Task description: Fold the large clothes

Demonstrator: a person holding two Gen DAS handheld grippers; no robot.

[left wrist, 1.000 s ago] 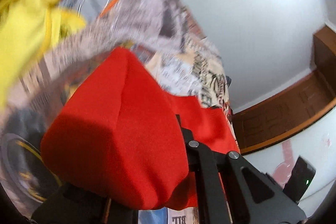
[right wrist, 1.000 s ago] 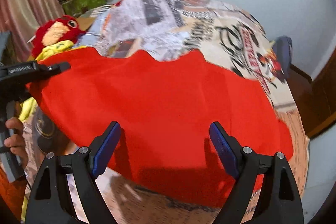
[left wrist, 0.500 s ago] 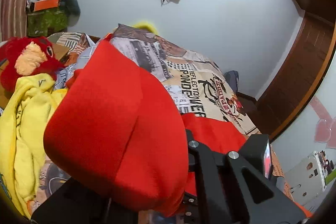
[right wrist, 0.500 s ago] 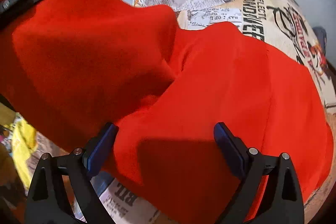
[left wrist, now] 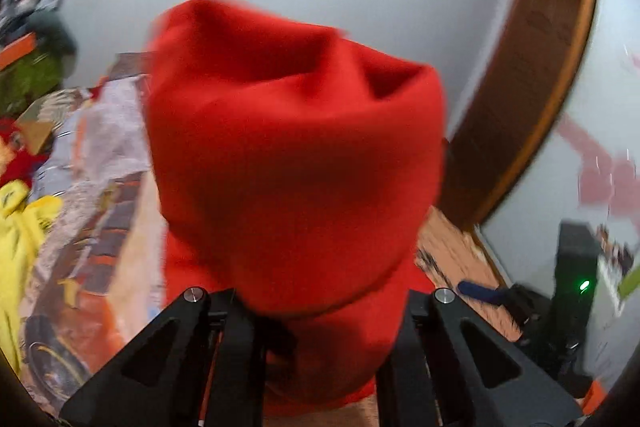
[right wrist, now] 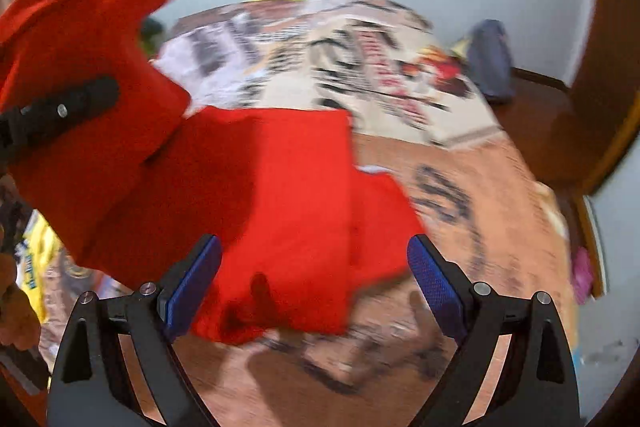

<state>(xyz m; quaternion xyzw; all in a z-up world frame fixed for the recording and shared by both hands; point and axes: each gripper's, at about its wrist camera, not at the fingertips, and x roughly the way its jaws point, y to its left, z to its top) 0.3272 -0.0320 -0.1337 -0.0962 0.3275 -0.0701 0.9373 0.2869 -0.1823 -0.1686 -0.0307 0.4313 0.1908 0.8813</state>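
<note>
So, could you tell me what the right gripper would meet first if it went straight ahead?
Most likely the red garment lying on the printed bedspread; the open right gripper points at it, though depth is unclear.

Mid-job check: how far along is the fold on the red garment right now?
Partly done: the red garment on the printed bedspread already shows one straight folded edge. In hand: the left gripper is lifting a bunched section of it. The right gripper hangs open above the cloth, holding nothing. Left: lay that section down and flatten.
</note>
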